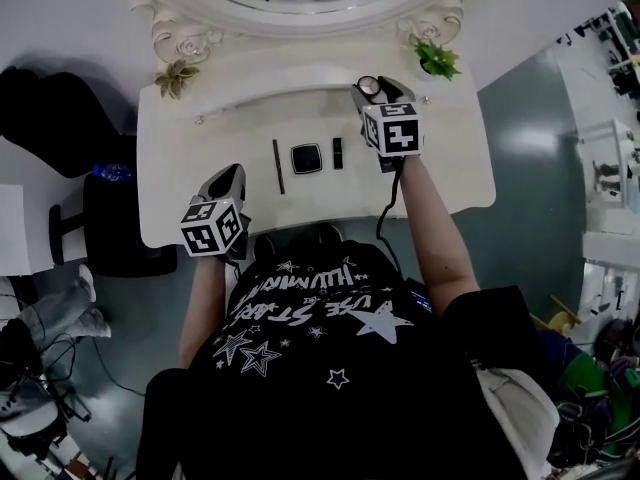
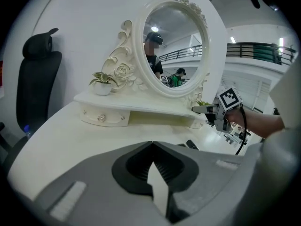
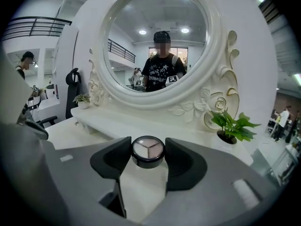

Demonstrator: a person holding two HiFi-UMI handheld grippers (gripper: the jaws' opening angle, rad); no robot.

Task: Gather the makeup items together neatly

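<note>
White and carved along its back, a dressing table [image 1: 180, 168] fills the upper middle of the head view, with an oval mirror [image 1: 300, 8] at its 12 o'clock edge and grey-green floor [image 1: 520, 148] beside it. Three makeup items lie in a row at the centre of the top, apart from one another: a thin dark pencil [image 1: 278, 166] at 9 o'clock, a square black compact [image 1: 306, 158] in the middle and a short dark tube [image 1: 338, 153] at 3 o'clock. The right gripper [image 1: 372, 92] is over the table at 1 o'clock of that row, holding a round compact [image 1: 369, 86]. The left gripper [image 1: 230, 180] hangs at the table's near edge, at 8 o'clock of the row. A pale potted plant [image 1: 176, 76] stands at the table's 10 o'clock corner and a green potted plant [image 1: 437, 60] at its 2 o'clock corner. A black chair [image 1: 40, 108] sits at 9 o'clock.

In the left gripper view, the left gripper [image 2: 151, 146] has its jaws pressed together with nothing between them. Beyond stand the oval mirror [image 2: 171, 46] at 12 o'clock, the pale potted plant [image 2: 102, 81] at 10 o'clock and the black chair [image 2: 37, 79] at 9 o'clock. The right gripper [image 2: 202, 109] reaches in at 3 o'clock.

In the right gripper view, the right gripper [image 3: 148, 147] is clamped on the round compact [image 3: 147, 152], a jaw at its 9 and at its 3 o'clock side. The compact's three-part pan faces the camera. The oval mirror [image 3: 157, 41] stands at 12 o'clock and the green potted plant [image 3: 230, 126] at 3 o'clock.
</note>
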